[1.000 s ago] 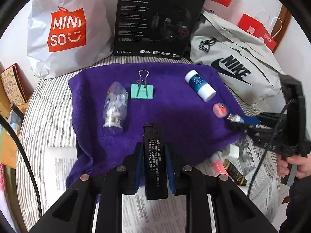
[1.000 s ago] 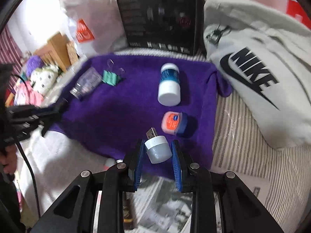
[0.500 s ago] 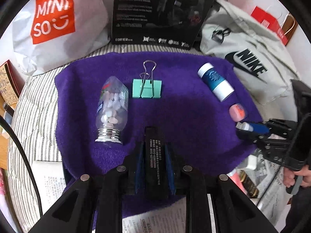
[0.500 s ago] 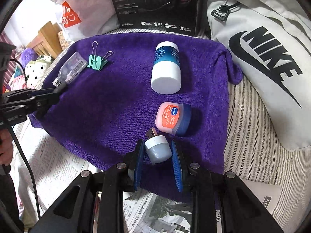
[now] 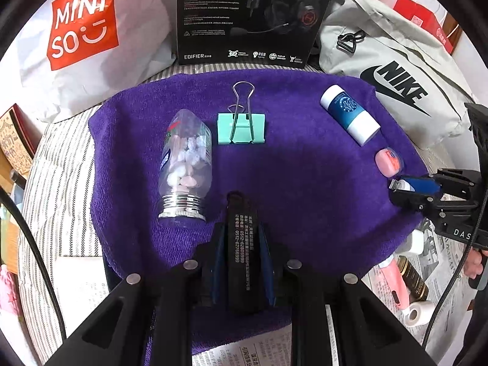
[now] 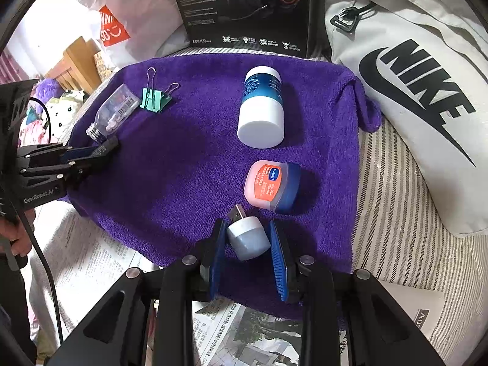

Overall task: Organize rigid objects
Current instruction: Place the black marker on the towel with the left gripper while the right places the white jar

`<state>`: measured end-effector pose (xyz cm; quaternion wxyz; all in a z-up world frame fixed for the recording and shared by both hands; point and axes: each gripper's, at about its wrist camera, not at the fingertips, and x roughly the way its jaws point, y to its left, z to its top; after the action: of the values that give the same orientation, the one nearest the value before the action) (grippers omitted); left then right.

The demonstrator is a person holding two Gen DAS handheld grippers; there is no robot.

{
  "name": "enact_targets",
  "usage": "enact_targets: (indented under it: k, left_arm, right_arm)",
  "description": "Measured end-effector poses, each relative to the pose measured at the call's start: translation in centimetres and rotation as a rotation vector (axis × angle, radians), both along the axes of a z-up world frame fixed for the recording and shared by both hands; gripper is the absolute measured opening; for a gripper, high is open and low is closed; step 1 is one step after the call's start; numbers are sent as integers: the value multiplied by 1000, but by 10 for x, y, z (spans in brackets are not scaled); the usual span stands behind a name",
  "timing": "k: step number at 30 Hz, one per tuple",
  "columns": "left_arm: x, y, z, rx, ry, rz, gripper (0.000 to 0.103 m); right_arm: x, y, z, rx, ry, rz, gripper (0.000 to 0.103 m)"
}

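Note:
A purple towel carries a clear pill bottle on its side, a green binder clip, a blue and white tube and a small pink jar. My left gripper is shut on a black bar with white print, low over the towel's near edge beside the bottle's cap. My right gripper is shut on a small white USB plug, just in front of the pink jar. The left gripper shows at the towel's left edge in the right wrist view.
Behind the towel stand a white MINISO bag, a black headset box and a grey Nike bag. Newspaper lies on the striped cover in front. A pink tube and a small roll lie at the right.
Both grippers have sunk closer to the towel with their loads still held. The black bar now hangs beside the bottle's cap, and the USB plug sits just before the pink jar.

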<state>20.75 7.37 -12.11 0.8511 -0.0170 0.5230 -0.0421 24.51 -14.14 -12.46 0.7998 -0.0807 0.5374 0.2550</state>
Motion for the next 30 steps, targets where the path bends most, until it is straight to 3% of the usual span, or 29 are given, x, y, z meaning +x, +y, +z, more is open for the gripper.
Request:
enact_targets:
  k: [8, 14, 16, 20, 23, 30]
  left_arm:
    - [-3, -1, 1, 7, 26, -2, 21]
    - [-15, 8, 8, -42, 47, 35, 25]
    - [-25, 7, 16, -60, 33, 32, 25]
    - [-49, -5, 39, -8, -13, 16, 26]
    - [-70, -21, 54, -13, -58, -14, 41]
    - [-110, -36, 57, -93, -59, -17, 41]
  right_arm:
    - [4, 0, 2, -13, 50, -5, 35]
    - [-1, -7, 12, -14, 68, -6, 39]
    - [-7, -11, 18, -22, 51, -12, 43]
    - [-26, -22, 34, -9, 6, -22, 47]
    - [-48, -31, 45, 1, -28, -38, 52]
    - [-90, -23, 36, 59, -79, 32, 53]
